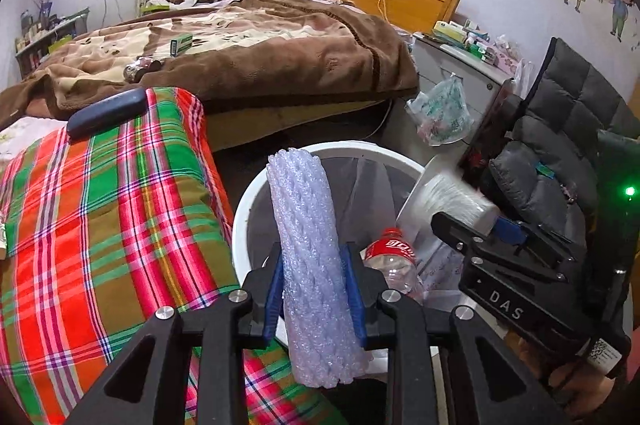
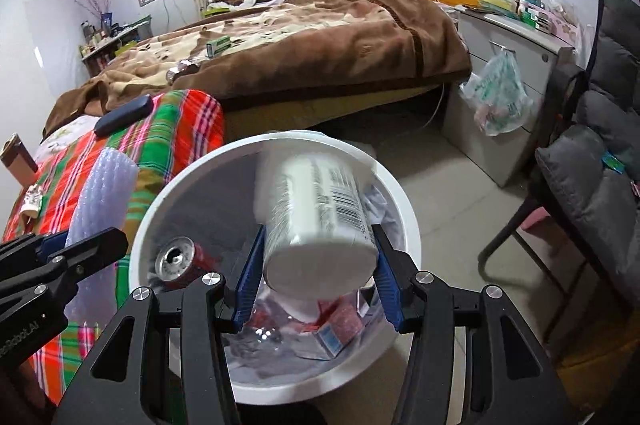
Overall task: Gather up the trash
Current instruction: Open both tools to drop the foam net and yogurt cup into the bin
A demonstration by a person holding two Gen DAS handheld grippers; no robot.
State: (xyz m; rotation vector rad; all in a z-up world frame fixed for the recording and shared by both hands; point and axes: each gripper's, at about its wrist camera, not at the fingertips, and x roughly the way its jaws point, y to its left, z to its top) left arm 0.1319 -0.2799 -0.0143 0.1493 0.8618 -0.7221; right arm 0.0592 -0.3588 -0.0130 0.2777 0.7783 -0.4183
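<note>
1. Two claws are over the white trash bin, which stands on the floor just right of a plaid-covered bed end.
2. Left claw: its blue pads sit against both sides of a roll of bubble wrap, which stands nearly upright between them, its top leaning toward the far side above the bin's near-left rim.
3. Right claw: the jaws stand wide, closed on a white plastic jar with a barcode label; the jar lies tilted, its flat base toward the camera, held above the bin's opening.
4. In the right wrist view the left claw shows at the left edge with the bubble wrap rising from it over the plaid cover.
5. In the left wrist view the right claw shows at the right, the jar blurred at its tip.
6. Inside the bin lie a red drink can, a clear plastic bottle with a red label, a small carton and crumpled wrappers.
7. Farther off, a brown blanket covers a larger bed, with a small green box on it.
8. A plastic bag hangs from a grey cabinet at the far right.
</note>
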